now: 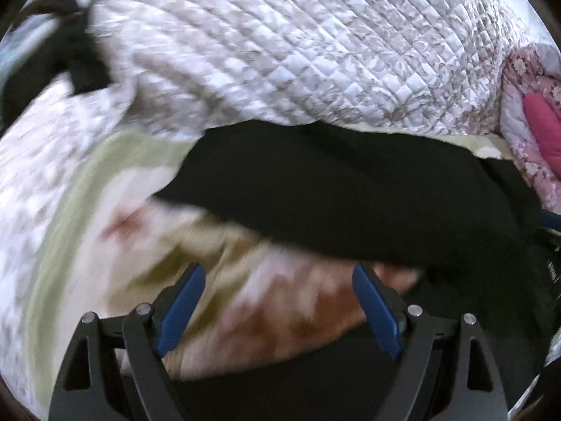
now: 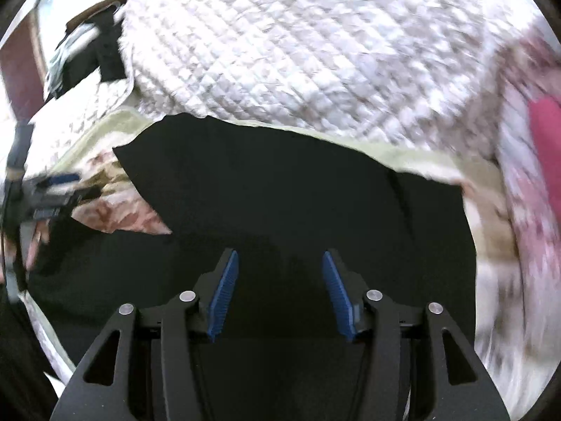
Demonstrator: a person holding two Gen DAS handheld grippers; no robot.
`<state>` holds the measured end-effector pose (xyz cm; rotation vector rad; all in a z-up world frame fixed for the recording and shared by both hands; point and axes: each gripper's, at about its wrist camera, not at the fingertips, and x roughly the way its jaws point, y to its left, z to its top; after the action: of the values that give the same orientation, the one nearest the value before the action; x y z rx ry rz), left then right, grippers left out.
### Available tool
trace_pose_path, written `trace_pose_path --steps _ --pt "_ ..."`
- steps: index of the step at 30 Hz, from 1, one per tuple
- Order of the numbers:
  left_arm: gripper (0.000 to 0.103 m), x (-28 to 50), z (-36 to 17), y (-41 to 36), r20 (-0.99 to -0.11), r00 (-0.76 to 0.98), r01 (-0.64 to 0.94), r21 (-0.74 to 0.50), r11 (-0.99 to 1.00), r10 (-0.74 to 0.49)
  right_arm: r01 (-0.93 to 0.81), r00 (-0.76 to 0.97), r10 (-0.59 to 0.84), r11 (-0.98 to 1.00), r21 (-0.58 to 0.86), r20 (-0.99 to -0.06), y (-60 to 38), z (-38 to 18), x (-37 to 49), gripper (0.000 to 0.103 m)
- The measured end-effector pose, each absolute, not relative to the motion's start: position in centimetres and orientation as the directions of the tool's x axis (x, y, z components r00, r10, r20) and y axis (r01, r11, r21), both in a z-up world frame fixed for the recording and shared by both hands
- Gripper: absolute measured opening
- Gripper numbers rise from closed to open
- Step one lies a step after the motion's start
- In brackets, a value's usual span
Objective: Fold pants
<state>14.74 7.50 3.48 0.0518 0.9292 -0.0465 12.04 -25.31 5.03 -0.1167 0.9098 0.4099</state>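
The black pants (image 2: pixel 280 189) lie spread on a bed, on a pale sheet with a green border (image 1: pixel 91 175) and brownish flower print, just near of a white quilted cover (image 1: pixel 280 42) that fills the far half of both views. At the right edge sits a pink flowered blanket (image 1: pixel 533 119). The left gripper (image 1: pixel 278 301) hangs over the sheet at the near left edge of the pants, its blue-padded fingers (image 1: pixel 182 308) spread wide with nothing between them. The right gripper (image 2: pixel 280 291) hangs above the middle of the dark cloth, fingers (image 2: pixel 224 291) parted and empty. Both views are blurred. No brand, label or writing can be read anywhere.
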Motion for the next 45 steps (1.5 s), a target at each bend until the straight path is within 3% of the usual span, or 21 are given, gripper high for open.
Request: trace_pose_path --steps 6,9,16,21,22,23,24,25,26,28,36,41,45 --pt "0.087 22.5 3.2 6.1 -0.823 0.563 0.134 -0.008 0.991 -0.082 -0.454 0.508 0.300 0.890 0.045 -0.807 -25.2 3.7 20.0 0.054" --pt "0.087 25.8 2.3 4.8 -0.821 0.569 0.139 0.039 0.989 -0.047 -0.463 0.497 0.288 0.886 0.030 -0.819 -25.1 2.9 23.5 0.054" --pt "0.087 30.9 0.9 3.0 -0.803 0.592 0.124 0.012 0.992 -0.064 -0.478 0.463 0.265 0.878 0.014 -0.846 -24.4 0.2 30.3 0.055" --pt "0.085 33.0 -2.5 1.3 -0.837 0.544 0.135 0.022 0.991 -0.055 -0.482 0.398 0.275 0.874 0.056 -0.875 -24.3 -2.2 33.2 0.055" --pt "0.075 32.8 -2.5 1.0 -0.826 0.561 0.149 0.031 0.988 -0.059 -0.486 0.389 0.279 0.872 0.062 -0.878 -24.2 -2.5 33.3 0.055" --pt "0.066 32.7 -2.5 0.8 -0.823 0.561 0.170 0.018 0.985 -0.082 -0.496 0.384 0.281 0.866 0.061 -0.879 -24.1 -2.6 33.4 0.042" --pt "0.042 32.7 -2.5 0.5 -0.823 0.556 0.194 -0.007 0.981 -0.115 -0.513 0.377 0.299 0.855 0.071 -0.877 -24.0 -2.6 33.3 0.017" --pt "0.020 32.6 -2.4 0.1 -0.822 0.556 0.206 -0.008 0.978 -0.124 -0.527 0.380 0.307 0.847 0.068 -0.873 -23.8 -2.5 33.1 0.015" --pt "0.007 32.3 -2.2 -0.5 -0.816 0.570 0.211 0.031 0.977 -0.097 -0.536 0.390 0.295 0.843 0.045 -0.872 -23.4 -2.3 32.8 0.010" --pt "0.006 31.9 -2.0 -1.1 -0.809 0.582 0.202 0.053 0.978 -0.076 -0.551 0.410 0.278 0.835 0.007 -0.869 -22.8 -2.0 32.1 0.007" --pt "0.006 25.6 4.4 1.7 -0.719 0.682 0.136 -0.058 0.989 -0.136 -0.573 0.514 0.340 0.819 -0.020 -0.788 -22.8 4.6 25.9 0.006" --pt "0.006 16.7 8.4 3.2 -0.666 0.724 0.146 -0.105 0.984 -0.179 -0.600 0.544 0.408 0.800 0.000 -0.733 -23.1 9.0 17.4 0.006" --pt "0.006 9.5 8.2 3.8 -0.669 0.712 0.153 -0.149 0.977 -0.214 -0.602 0.517 0.441 0.797 0.055 -0.734 -23.8 9.6 9.6 0.007"
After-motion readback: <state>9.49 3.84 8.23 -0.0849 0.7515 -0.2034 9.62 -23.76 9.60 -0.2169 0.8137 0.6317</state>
